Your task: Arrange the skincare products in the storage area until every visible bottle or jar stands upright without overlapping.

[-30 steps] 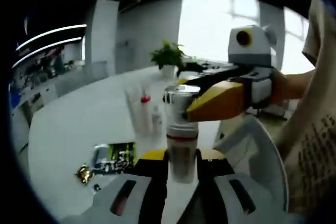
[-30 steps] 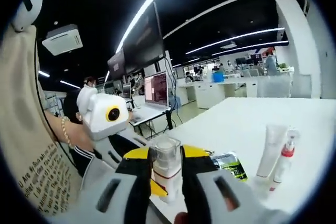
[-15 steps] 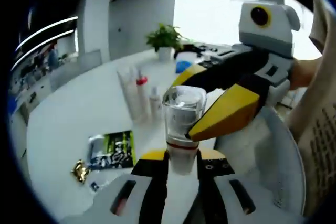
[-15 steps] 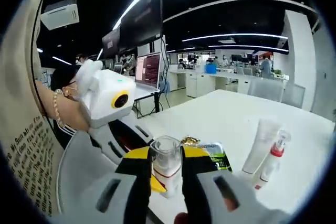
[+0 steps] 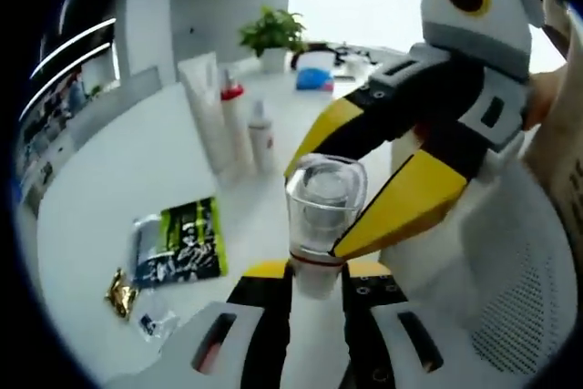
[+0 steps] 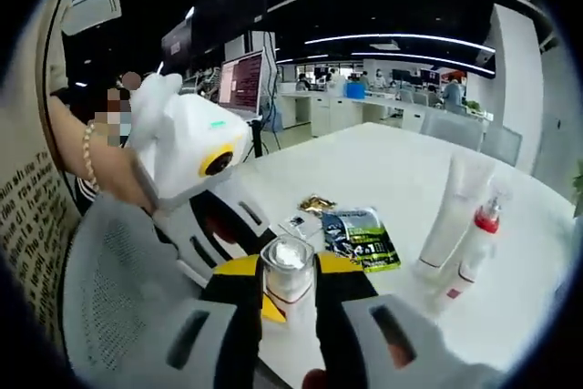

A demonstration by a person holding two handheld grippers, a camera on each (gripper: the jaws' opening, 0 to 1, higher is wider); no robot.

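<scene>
I see both my left gripper (image 5: 316,281) and right gripper (image 6: 290,291) squeezing one clear bottle (image 5: 322,211) above the white table (image 5: 118,179).

The left gripper (image 5: 316,281) and the right gripper (image 6: 288,296) meet jaw to jaw, each closed on the same clear-capped bottle (image 5: 321,216). The right gripper's yellow jaws clamp the cap from the side. A hand (image 6: 109,166) with a beaded wristband holds the left gripper.
</scene>
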